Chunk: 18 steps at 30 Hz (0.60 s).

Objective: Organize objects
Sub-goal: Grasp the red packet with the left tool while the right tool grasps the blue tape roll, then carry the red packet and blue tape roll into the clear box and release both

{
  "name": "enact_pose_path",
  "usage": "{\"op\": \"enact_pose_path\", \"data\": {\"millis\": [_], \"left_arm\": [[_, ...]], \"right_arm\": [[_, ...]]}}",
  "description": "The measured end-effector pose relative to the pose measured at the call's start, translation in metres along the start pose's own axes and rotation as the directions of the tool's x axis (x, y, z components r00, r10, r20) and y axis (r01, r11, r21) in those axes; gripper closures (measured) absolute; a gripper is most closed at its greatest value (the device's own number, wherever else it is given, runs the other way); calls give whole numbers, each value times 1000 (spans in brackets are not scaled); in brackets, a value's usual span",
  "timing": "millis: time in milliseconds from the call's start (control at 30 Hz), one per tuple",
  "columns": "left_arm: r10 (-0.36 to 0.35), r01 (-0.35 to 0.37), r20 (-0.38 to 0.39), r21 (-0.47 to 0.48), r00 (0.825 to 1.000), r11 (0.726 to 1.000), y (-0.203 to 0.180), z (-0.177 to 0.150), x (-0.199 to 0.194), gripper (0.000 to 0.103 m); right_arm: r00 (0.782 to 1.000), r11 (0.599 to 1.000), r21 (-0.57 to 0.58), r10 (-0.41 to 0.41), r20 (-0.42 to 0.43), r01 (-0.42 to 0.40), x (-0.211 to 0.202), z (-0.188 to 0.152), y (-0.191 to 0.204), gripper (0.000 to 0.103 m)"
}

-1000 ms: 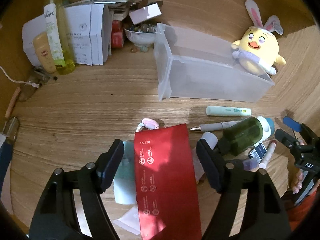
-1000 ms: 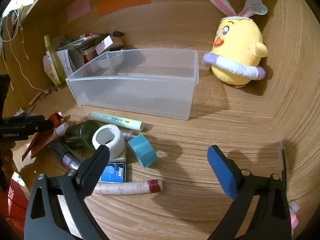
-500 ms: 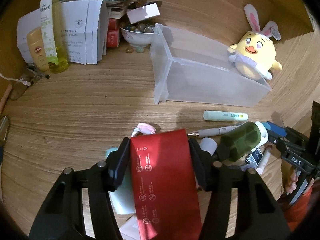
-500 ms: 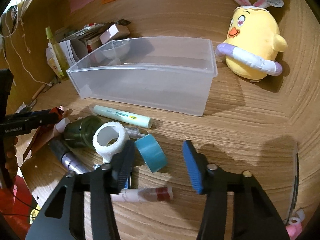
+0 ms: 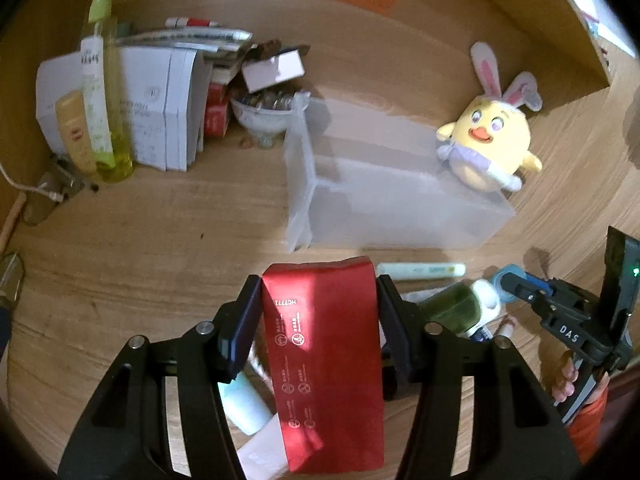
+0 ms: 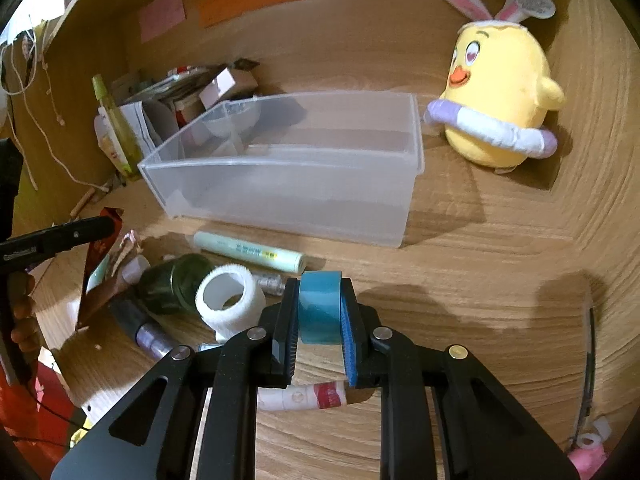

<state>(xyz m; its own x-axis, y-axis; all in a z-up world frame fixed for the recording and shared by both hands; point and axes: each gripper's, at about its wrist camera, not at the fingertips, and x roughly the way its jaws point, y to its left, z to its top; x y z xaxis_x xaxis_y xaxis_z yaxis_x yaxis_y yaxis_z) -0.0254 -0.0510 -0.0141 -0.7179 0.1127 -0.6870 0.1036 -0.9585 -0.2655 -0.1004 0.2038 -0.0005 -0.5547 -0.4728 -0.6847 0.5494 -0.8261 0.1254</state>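
A: So, left gripper [image 5: 318, 312] first — jaws?

B: Clamped on the red packet [image 5: 326, 364], one pad each side of its top end. They've just been closing, packet between them. Packet runs back toward the cam, lower end over a pale green tube [image 5: 244, 400] and a white scrap [image 5: 262, 454] beneath the jaws.

A: Right gripper [image 6: 320, 312]?

B: Jaws have just been closing too, now pinched on the blue tape roll [image 6: 320, 308], roll standing on edge between the blue pads.

A: What's close by?

B: Just left of the right jaws: white tape roll [image 6: 230, 300], touching a dark green bottle [image 6: 176, 284]. Past the tips, a pale green marker [image 6: 250, 250] lying flat. Under the jaws, a pink-and-red tube [image 6: 304, 396]. Further left, a purple-ended pen [image 6: 144, 330].

A: And the bin?

B: Clear plastic bin [image 6: 280, 188] sits beyond the marker, ahead of both grippers, open side up; looks empty, tho the frosted walls make it hard to say. Right of it, well beyond the jaws, yellow chick plush [image 6: 500, 92] w/ bunny ears.

A: Far left?

B: From the left cam, up and left of the jaws: white boxes [image 5: 160, 112], a yellow-green bottle [image 5: 104, 92], a small bowl [image 5: 260, 116] of bits — blurry. All on the wooden desk [image 5: 140, 240].
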Motion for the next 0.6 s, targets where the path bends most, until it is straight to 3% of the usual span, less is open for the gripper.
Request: {"op": "enact_pose_path", "data": {"millis": [600], "left_arm": [[-40,30,137,72,990,997,-33,49,-35,48]], "right_arm": [[991,1000,-11,-7,136,9,-25,38,1,87]]}}
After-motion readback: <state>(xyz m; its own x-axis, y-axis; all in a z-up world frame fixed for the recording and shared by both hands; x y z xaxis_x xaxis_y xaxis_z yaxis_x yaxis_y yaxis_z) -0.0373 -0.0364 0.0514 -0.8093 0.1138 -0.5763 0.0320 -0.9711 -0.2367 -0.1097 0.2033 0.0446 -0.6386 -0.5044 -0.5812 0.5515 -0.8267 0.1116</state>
